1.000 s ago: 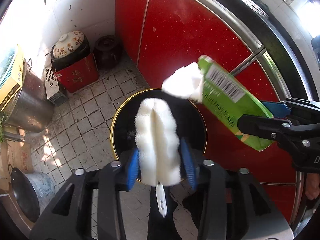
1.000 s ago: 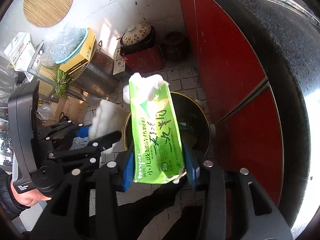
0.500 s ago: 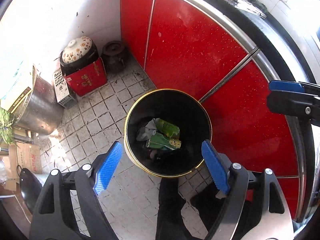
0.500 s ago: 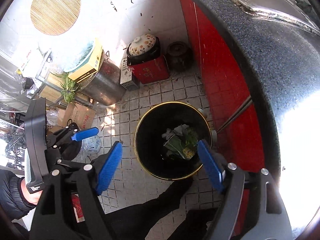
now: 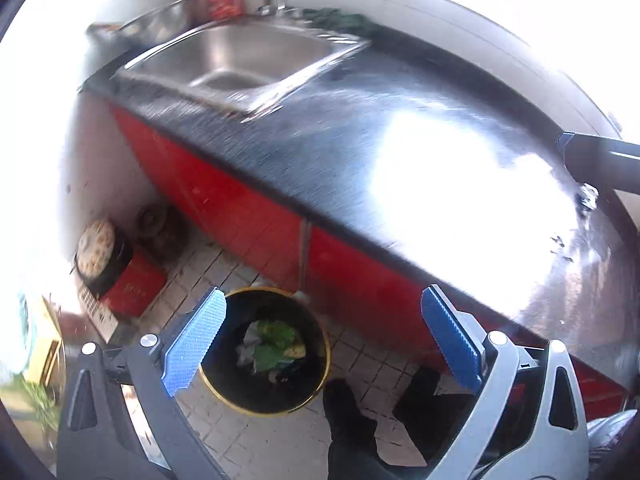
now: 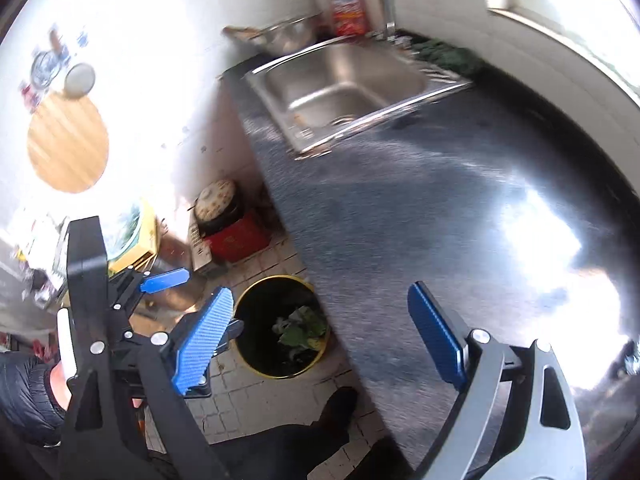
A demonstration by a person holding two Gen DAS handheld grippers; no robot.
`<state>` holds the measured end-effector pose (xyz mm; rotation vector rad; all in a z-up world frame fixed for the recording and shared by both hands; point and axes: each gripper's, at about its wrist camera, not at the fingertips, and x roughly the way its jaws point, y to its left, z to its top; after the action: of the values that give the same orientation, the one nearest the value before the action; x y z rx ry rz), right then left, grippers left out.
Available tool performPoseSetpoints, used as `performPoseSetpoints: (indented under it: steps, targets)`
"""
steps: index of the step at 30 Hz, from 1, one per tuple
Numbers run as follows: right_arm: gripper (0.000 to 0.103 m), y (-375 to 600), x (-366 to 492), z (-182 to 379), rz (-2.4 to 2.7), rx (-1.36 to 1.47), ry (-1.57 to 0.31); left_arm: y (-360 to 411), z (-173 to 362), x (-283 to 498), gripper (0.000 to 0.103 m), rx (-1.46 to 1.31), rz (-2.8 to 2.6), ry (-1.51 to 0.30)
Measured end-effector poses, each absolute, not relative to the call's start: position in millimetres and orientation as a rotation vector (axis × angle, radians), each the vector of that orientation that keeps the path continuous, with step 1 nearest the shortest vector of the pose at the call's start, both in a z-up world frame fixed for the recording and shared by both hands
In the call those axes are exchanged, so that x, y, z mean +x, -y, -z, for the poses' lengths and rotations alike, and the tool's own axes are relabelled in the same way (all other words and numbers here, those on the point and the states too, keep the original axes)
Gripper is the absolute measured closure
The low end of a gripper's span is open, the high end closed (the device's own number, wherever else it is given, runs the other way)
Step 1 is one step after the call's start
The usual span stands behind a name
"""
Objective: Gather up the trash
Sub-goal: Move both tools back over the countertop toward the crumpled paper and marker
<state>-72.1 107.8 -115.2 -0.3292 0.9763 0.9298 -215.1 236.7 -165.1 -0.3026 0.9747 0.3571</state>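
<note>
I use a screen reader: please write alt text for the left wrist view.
The open, empty left gripper frames a black bin on the tiled floor holding green and white trash. Above runs a dark countertop with a steel sink over red cabinets.

Home kitchen, steel sink [image 6: 340, 80], dark countertop [image 6: 420, 208]

The bin [image 5: 316, 336] stands on the floor [image 5: 256, 440] against the cabinet front [image 5: 248, 216], below the tabletop [image 5: 352, 152] edge. Trash [image 5: 276, 346] lies inside it. A sink [image 5: 244, 56] is set into the tabletop's far end, with a faucet [image 6: 384, 0] behind it. A lidded pot [image 5: 100, 252] sits in the floor's far corner.
</note>
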Motion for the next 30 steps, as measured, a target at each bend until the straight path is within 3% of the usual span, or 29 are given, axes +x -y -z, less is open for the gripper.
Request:
performPoseSetpoints:
  steps: [7,15,22,30]
  targets:
    - [0.017,52.9,-8.2,73.8,-0.528,-0.112,-0.915,-134.6,120.7,-100.1,0.008,-0.109,-0.022,-0.928]
    - [0.017,191.0,3.9,60.1,-0.259,0.026,-0.882,-8.7,96.1,-20.9,0.008,0.058,0.271,-0.894]
    - [0.017,247.2,13.8,65.5,-0.183,0.072,-0.886,52.7,97.9,2.7,0.008,0.158,0.389,-0.887]
    - [0.017,266.2,41.3,75.2,-0.179,0.086,-0.906,70.3,113.4,48.5,0.008,0.169,0.407,-0.938]
